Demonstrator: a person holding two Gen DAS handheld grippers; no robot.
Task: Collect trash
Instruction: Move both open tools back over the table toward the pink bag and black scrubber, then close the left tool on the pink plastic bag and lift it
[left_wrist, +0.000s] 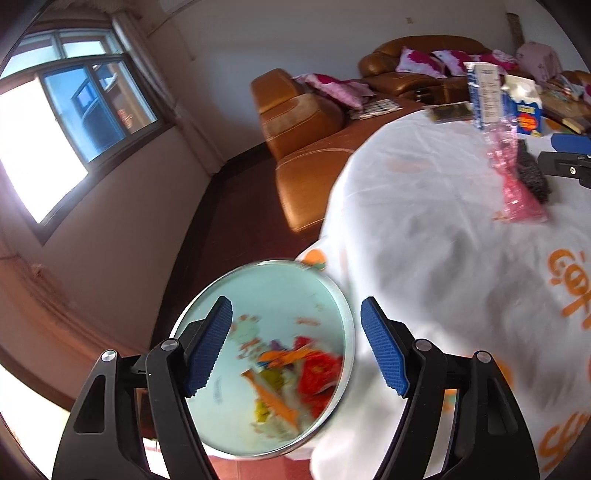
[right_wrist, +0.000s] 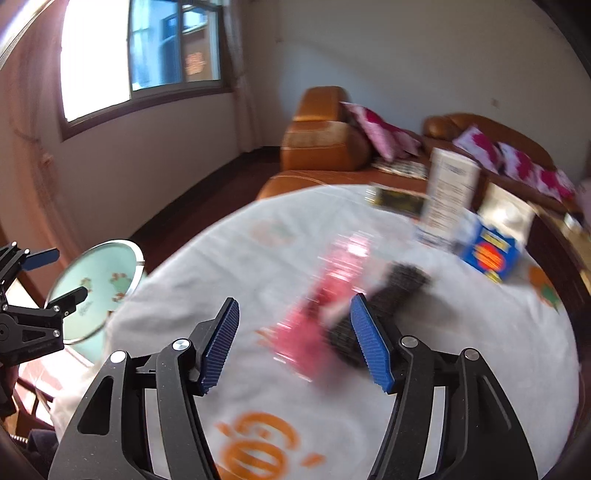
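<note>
A round pale-green bin (left_wrist: 266, 291) with a metal rim stands beside the table and holds several colourful wrappers (left_wrist: 314, 373). My left gripper (left_wrist: 297, 306) hangs open over it, with nothing between its blue pads. On the white tablecloth (right_wrist: 240, 251) lie a pink plastic wrapper (right_wrist: 332, 295) and a black textured item (right_wrist: 391, 291) side by side. My right gripper (right_wrist: 294, 301) is open just short of them and grips nothing. The bin (right_wrist: 99, 266) and left gripper (right_wrist: 59, 275) show at the left of the right wrist view. The pink wrapper (left_wrist: 517, 184) is blurred.
A tall blue-white carton (right_wrist: 448, 195), a blue box with an orange label (right_wrist: 491, 254) and a dark flat packet (right_wrist: 399, 199) sit at the table's far side. An orange leather sofa (right_wrist: 321, 136) with pink cushions stands behind. A window (left_wrist: 92, 110) is at the left.
</note>
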